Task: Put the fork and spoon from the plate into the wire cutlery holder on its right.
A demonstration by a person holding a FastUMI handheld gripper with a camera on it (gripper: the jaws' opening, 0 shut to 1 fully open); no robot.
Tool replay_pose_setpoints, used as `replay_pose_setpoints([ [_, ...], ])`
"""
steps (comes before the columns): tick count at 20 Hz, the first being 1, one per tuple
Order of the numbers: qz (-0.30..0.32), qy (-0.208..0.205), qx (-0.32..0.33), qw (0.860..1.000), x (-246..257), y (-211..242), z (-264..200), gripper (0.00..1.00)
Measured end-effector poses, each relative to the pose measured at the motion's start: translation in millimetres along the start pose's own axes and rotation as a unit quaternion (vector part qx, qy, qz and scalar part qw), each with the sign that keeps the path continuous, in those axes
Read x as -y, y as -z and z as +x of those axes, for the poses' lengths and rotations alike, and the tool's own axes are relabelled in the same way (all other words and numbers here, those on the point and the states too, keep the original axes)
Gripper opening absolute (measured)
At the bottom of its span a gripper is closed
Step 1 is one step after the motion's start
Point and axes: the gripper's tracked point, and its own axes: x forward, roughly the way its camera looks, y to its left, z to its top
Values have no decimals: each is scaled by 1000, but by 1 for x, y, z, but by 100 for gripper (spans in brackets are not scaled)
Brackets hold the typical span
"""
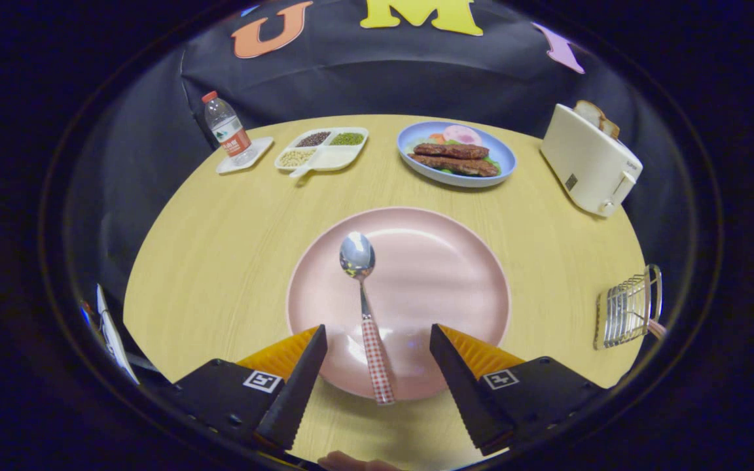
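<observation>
The claw (377, 340) is hovering wide open, its fingers straddling the spoon (365, 307) handle, seemingly lining up a grab; the spoon is lying on the pink plate (455, 275); the wire cutlery holder (626, 307) is waiting rightward on the tabletop (220, 248).

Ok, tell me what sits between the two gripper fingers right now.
In the gripper view, the spoon's checked handle lies between the open gripper's fingers, untouched by either, with the near rim of the pink plate beneath it.
</observation>
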Motion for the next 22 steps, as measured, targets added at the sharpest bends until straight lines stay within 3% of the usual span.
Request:
replay_pose_setpoints([
  [5,7,9,-5,1000,-6,-1,19,74],
  [10,17,26,-13,999,-3,1,23,43],
  [12,39,27,-25,999,-3,5,24,25],
  [16,48,34,-36,998,-4,6,21,23],
  [17,47,34,-40,997,-5,8,23,12],
  [18,50,31,-41,997,-6,7,23,12],
  [19,52,29,-46,997,-7,8,19,6],
  [22,51,19,-40,998,-10,5,10,6],
])
